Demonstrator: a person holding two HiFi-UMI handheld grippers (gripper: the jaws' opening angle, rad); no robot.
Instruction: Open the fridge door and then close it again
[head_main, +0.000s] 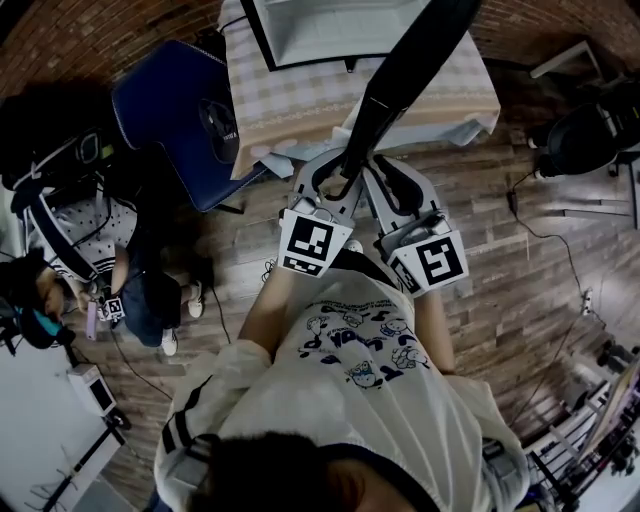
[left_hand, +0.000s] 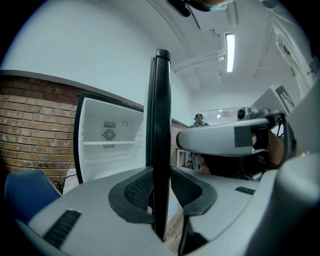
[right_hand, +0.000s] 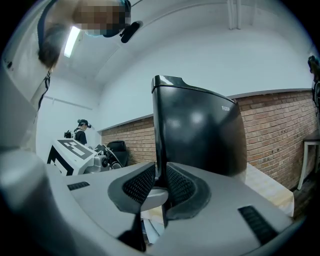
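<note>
At centre of the head view, both tools are meeting on the free edge of the door (head_main: 408, 70). It's running as a dark slab from upper right down to mid-frame, swung well away from the fridge (head_main: 330, 25) at top centre, whose white inside is showing. L gripper (left_hand: 161, 189) is pinching that edge w/ jaws approx. half closed, both ribbed pads pressing the thin black panel rising up the middle of its view. R gripper (right_hand: 160, 187) is sitting just beside it on the same edge, jaws narrow, pads hugging the rim, glossy door face filling the right of its view. By my read the door is mid-swing btwn open & shut; which way it's heading I can't tell. To do the swing well: be holding both pinches firm but not crushing, be walking the hands along the arc round the hinge rather than pulling straight, & be letting wrists turn w/ the panel so pads aren't twisting off. When closing, be slowing near the frame so the seal is meeting softly, letting go only once it's seated. Blue chair (head_main: 170, 100) at upper left is looking close to the swing path, so worth watching.
</note>
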